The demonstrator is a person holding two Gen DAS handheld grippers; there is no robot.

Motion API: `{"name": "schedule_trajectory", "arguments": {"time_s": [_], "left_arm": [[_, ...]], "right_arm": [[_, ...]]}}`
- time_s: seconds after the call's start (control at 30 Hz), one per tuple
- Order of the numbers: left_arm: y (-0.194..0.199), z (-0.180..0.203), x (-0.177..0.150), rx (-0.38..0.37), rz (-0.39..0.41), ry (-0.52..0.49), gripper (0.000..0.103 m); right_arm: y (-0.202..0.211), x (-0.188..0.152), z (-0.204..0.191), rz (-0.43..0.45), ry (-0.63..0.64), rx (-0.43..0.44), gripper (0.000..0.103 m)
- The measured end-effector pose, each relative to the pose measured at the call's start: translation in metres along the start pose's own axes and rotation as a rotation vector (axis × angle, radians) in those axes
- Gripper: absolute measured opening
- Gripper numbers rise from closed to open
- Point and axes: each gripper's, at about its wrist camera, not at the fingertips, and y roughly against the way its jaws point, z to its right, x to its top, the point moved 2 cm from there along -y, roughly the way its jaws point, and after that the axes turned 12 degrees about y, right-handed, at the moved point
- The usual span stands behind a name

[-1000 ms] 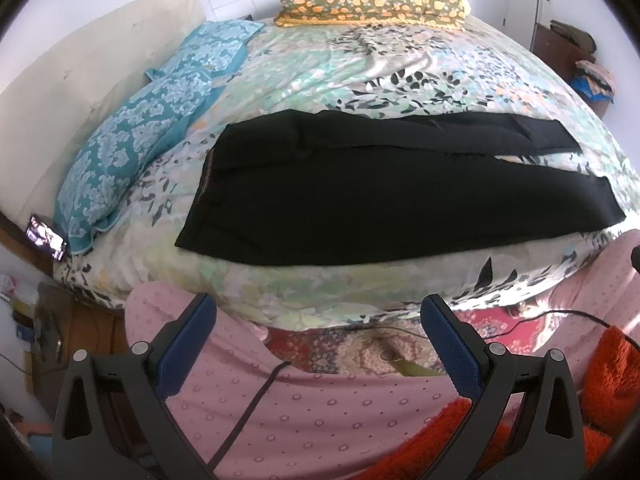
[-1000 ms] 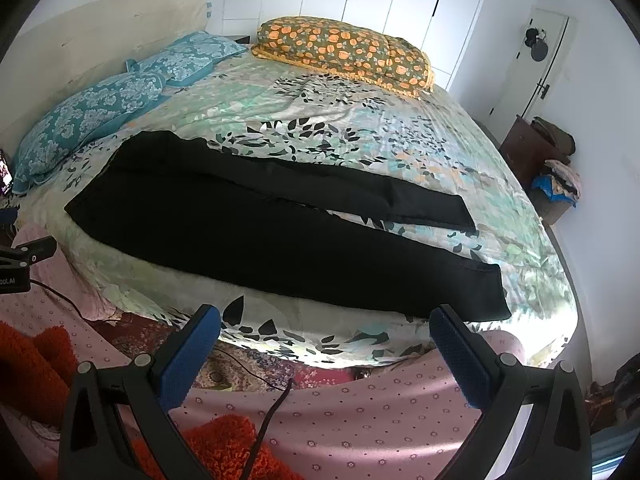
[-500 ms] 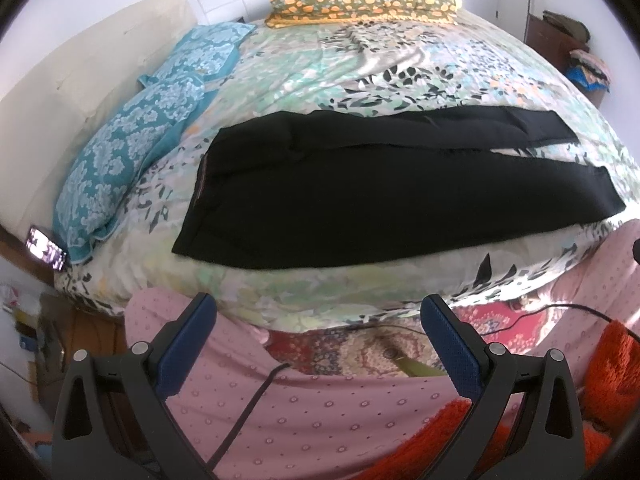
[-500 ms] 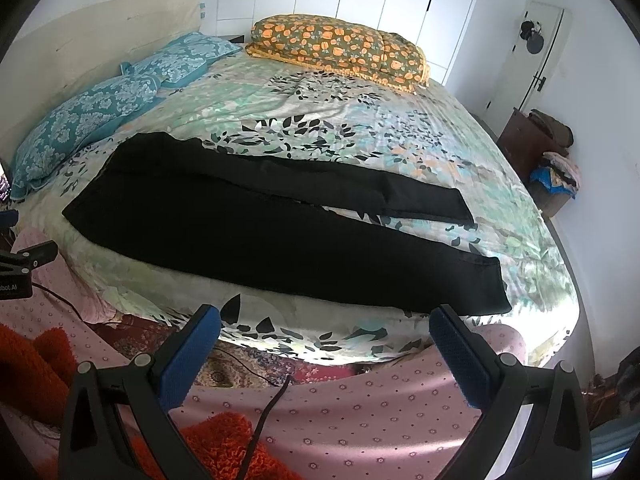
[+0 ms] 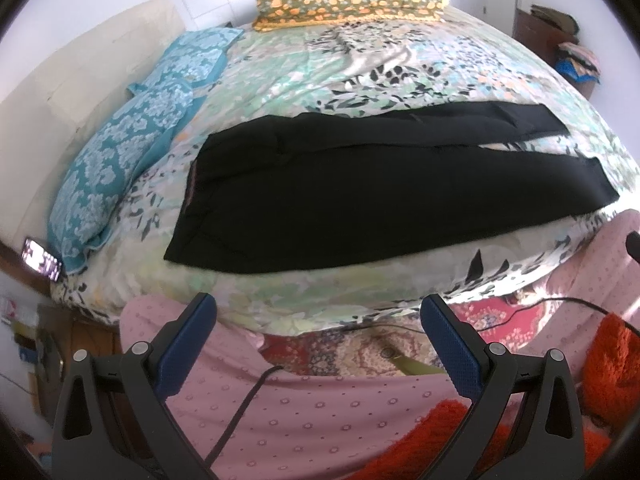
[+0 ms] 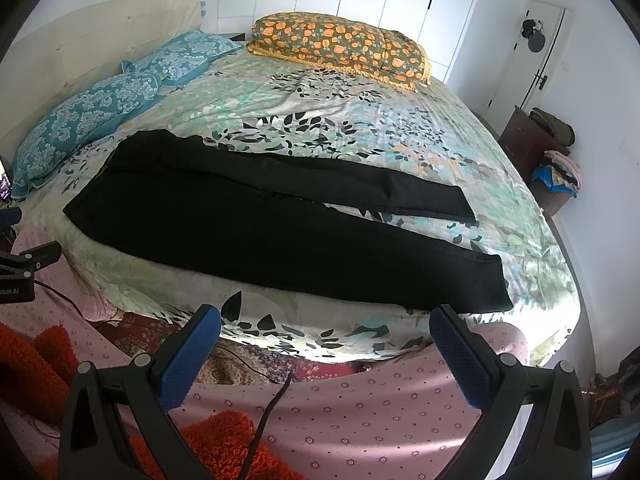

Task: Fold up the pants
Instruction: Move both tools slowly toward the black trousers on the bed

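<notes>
Black fabric pants (image 5: 360, 200) flat on floral bed (image 5: 400, 60), twelve o'clock; fingers (image 5: 188, 344) of both grippers apart, empty; better pinching far leg's hem and waistband.

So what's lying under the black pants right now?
The black pants lie flat on the floral bedspread, legs slightly apart with bedspread showing between them. Whatever is directly beneath the fabric is covered.

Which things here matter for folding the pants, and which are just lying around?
For the job:
black pants, spread flat on the bed
left gripper, open
right gripper, open

Lying about:
blue pillows
orange floral pillow
phone
clothes pile
</notes>
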Motion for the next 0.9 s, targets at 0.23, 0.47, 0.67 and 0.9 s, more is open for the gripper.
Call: {"name": "schedule_trajectory", "arguments": {"time_s": [0.23, 0.47, 0.67, 0.9], "left_arm": [[0.001, 0.007, 0.001, -0.022, 0.002, -0.030, 0.102], [0.003, 0.007, 0.001, -0.042, 0.004, -0.028, 0.102], [0.002, 0.011, 0.000, -0.056, 0.000, -0.045, 0.102], [0.004, 0.020, -0.001, -0.065, 0.004, -0.080, 0.102]], "right_arm": [[0.004, -0.005, 0.005, -0.005, -0.025, -0.017, 0.103], [0.007, -0.005, 0.007, -0.007, -0.024, -0.024, 0.103], [0.008, -0.009, 0.011, -0.017, -0.043, -0.030, 0.103], [0.007, -0.011, 0.013, -0.023, -0.048, -0.026, 0.103]]}}
